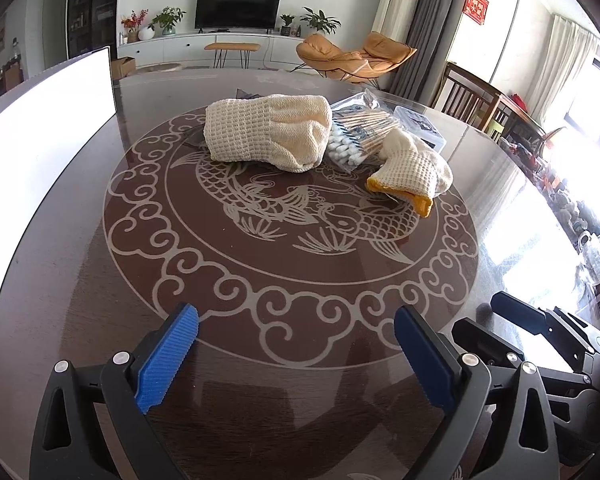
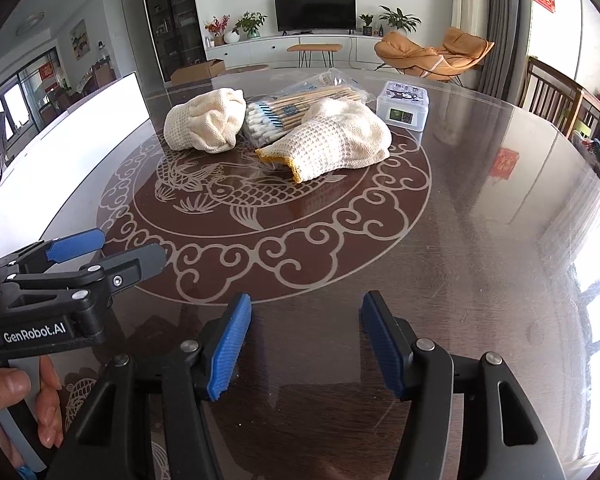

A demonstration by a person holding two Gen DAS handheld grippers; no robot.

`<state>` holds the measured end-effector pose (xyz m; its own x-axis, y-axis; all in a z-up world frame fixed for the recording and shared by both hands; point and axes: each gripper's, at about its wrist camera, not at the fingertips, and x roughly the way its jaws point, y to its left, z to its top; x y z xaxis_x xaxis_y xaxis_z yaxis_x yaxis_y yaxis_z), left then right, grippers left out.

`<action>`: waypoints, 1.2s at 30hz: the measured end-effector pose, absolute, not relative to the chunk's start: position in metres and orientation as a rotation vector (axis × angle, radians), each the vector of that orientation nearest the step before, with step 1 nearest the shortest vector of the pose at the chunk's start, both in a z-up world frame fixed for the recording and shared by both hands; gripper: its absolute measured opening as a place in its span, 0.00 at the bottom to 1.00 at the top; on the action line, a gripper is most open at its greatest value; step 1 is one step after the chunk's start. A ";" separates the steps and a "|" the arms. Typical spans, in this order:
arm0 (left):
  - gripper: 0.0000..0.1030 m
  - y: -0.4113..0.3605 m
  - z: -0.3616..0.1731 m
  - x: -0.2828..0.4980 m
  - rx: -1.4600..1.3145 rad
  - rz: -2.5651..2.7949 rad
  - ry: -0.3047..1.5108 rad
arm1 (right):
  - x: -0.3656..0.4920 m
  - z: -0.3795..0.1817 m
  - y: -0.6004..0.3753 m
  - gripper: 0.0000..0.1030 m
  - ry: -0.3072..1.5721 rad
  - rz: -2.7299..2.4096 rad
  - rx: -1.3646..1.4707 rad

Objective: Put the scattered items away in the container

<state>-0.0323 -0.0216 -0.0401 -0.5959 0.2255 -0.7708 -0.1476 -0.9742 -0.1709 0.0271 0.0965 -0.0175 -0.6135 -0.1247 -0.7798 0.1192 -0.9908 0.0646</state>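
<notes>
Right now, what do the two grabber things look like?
Both are black plastic clamps with silver bolts. The left gripper and right gripper each have ribbed blue fingers. White "GenRobot.AI" lettering marks the left one's side. No cables show.

On the table (image 2: pixel 480 240) ahead of me, a bag of cotton swabs (image 2: pixel 296 114) lies between two gloves: one glove (image 2: pixel 206 122) to its left, the other glove (image 2: pixel 340 142) overlapping its near right side. Behind and right of that glove stands a small lidded box (image 2: pixel 402 110). A flat panel (image 2: pixel 68 148) stands along the table's left edge.
</notes>
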 end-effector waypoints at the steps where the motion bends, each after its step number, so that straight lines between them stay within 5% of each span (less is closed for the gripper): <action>1: 0.97 -0.021 -0.040 -0.032 -1.293 2.631 -0.122 | 0.027 -0.017 0.098 0.58 -0.022 -2.703 1.305; 36: 1.00 -0.013 -0.038 -0.028 -1.304 2.631 -0.090 | 0.028 -0.016 0.100 0.58 -0.061 -2.694 1.296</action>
<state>-0.0277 -0.0134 -0.0383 -0.5893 0.2086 -0.7805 -0.1548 -0.9773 -0.1443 0.0278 0.0999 -0.0161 -0.6150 -0.1529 -0.7735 0.1180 -0.9878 0.1015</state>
